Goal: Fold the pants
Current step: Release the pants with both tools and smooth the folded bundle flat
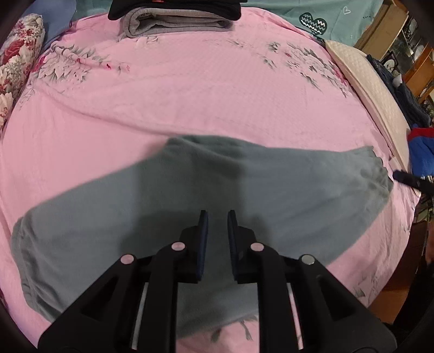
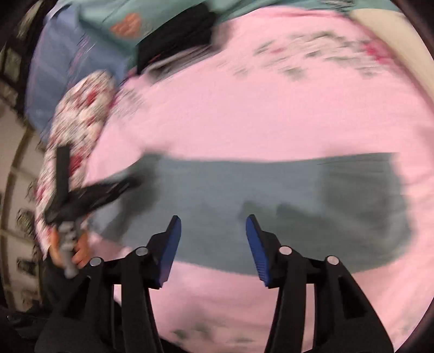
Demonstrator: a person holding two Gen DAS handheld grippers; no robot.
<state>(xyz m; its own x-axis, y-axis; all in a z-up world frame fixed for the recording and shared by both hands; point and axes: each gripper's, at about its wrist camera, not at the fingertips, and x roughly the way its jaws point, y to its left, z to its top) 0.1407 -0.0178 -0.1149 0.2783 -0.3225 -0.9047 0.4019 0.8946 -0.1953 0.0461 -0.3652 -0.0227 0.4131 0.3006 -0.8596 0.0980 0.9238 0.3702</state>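
Note:
Grey-green pants (image 1: 162, 211) lie spread flat on the pink floral bedsheet (image 1: 190, 95), bent at the middle, one end at the left and one at the right. My left gripper (image 1: 217, 214) hovers above their middle, its jaws a narrow gap apart, holding nothing. In the blurred right wrist view the pants (image 2: 271, 195) stretch across the sheet (image 2: 244, 108). My right gripper (image 2: 213, 218) is open and empty over their near edge. The left gripper (image 2: 89, 195) shows there at the left, over the pants' left end. The right gripper's tip (image 1: 409, 179) shows at the far right.
A stack of folded grey and black clothes (image 1: 176, 16) sits at the bed's far edge. A floral pillow (image 1: 16, 59) lies at the left. A cream mattress edge (image 1: 374, 92) and blue clothes (image 1: 420, 154) are at the right, with wooden furniture beyond.

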